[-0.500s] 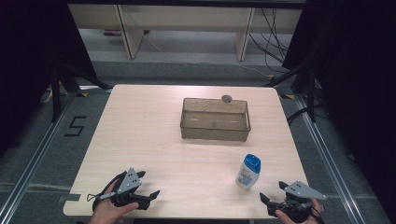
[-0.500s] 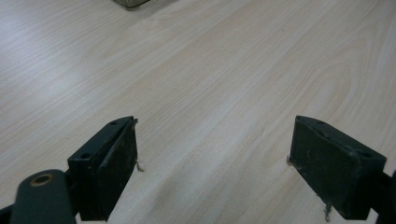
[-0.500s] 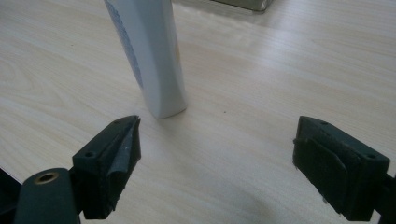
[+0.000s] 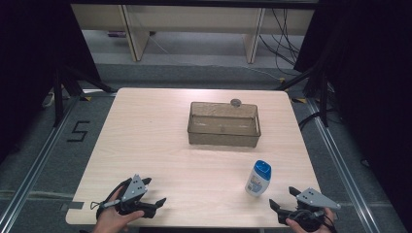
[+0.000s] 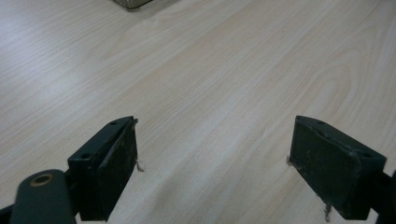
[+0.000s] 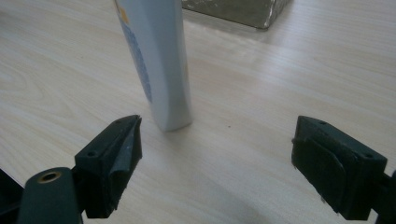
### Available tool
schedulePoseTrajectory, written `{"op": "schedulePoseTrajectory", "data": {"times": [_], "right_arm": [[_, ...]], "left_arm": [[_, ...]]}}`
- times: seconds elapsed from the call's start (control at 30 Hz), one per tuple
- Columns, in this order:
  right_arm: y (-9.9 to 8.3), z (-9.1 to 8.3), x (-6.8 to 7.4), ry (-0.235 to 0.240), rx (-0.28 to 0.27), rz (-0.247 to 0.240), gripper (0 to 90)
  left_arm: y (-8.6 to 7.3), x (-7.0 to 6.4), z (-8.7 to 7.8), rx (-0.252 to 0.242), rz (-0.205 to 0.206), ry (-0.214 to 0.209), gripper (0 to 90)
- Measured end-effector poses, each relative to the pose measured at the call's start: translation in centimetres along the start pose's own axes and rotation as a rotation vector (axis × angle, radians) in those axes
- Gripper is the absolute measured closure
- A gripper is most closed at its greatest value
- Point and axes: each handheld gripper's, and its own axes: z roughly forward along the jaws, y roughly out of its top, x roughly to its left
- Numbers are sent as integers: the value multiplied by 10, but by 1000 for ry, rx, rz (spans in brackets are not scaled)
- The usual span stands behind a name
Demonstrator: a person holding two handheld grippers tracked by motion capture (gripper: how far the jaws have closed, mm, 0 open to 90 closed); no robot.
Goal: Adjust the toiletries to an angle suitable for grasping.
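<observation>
Barely anything's moved since before; right gripper (image 4: 287, 205) sits spread wide near the upright white blue-capped plastic bottle (image 4: 258, 178). Left gripper (image 4: 154, 193) is released too. Nothing's grabbed yet, and the clear plastic bin (image 4: 223, 137) farther back looks empty.

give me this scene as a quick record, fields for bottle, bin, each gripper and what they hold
bottle: white bottle with blue cap, upright on the table, near the right front
bin: clear bin, mid-table, beyond the bottle
small round object: grey, at the bin's far rim
left gripper: jaws open, holds nothing, front left edge
right gripper: jaws open, holds nothing, just short of the bottle, not touching
</observation>
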Motion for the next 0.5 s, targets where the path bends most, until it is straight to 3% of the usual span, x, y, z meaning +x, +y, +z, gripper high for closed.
{"op": "schedulePoseTrajectory", "data": {"times": [0.1,0.27,0.3,0.4,0.5], "right_arm": [[0,0,2,9,0,21,177],[1,0,1,14,-17,-15,179],[1,-1,5,19,-9,32,179],[3,-1,3,17,-23,-8,183],[3,-1,4,20,-31,-4,187]], "left_arm": [[0,0,0,-3,-4,0,146],[0,0,0,2,2,-2,147],[0,0,0,1,1,-1,147],[0,0,0,1,0,-1,147],[0,0,0,7,3,-5,147]]}}
